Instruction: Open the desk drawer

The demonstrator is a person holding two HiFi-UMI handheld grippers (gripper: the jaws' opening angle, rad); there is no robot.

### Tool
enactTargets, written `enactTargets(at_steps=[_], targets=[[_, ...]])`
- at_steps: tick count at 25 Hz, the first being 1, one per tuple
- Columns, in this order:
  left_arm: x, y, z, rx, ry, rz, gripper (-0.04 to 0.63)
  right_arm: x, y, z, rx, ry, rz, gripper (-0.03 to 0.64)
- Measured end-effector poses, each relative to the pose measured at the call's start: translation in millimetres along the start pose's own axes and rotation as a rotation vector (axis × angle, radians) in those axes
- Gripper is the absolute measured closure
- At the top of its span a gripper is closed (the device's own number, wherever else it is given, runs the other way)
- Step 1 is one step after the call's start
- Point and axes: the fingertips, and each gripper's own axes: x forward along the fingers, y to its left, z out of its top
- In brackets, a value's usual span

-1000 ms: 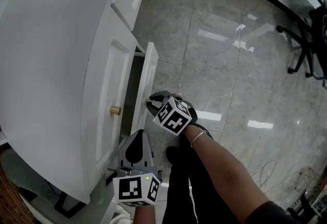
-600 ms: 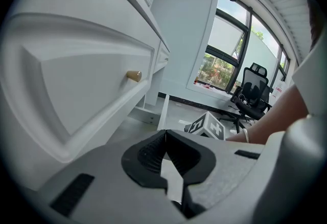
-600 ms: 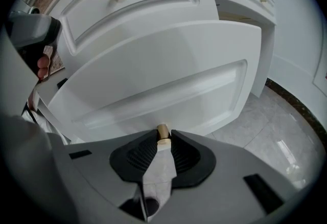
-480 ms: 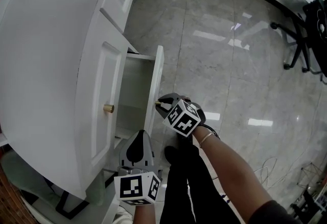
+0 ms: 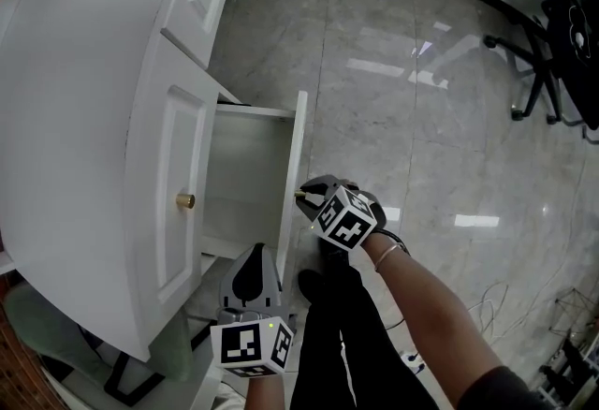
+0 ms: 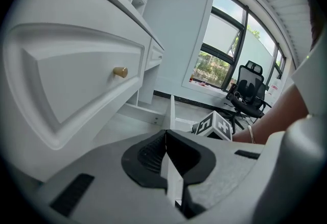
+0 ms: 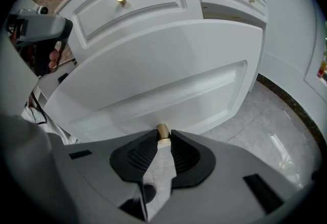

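No legible text, numbers or brand marks. Only print: black-and-white square markers on the right cube (image 5: 345,218) by the drawer front (image 5: 290,165) and the left cube (image 5: 251,346) below it (patterns, not characters).

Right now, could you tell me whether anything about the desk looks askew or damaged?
Nothing stands out. The drawer is partly out and sits square in the desk, the right gripper is shut on its brass knob, and the closed drawer beside it looks intact.

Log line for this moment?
right tongs: shut on knob | drawer: partly open | left tongs: shut, empty
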Motion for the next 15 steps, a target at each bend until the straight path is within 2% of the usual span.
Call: enactTargets(at_steps=[6, 15], targets=[[2.9, -13.4, -3.9, 0.015, 0.008, -0.030, 0.586, -9.0, -4.6, -10.7, 0.041, -0.014, -0.022, 0.538], [4.4, -20.5, -4.5, 0.030, 0.010, -0.050, 0.586, -16.2, -6.1, -18.5, 0.048, -0.005, -0.037, 0.537]])
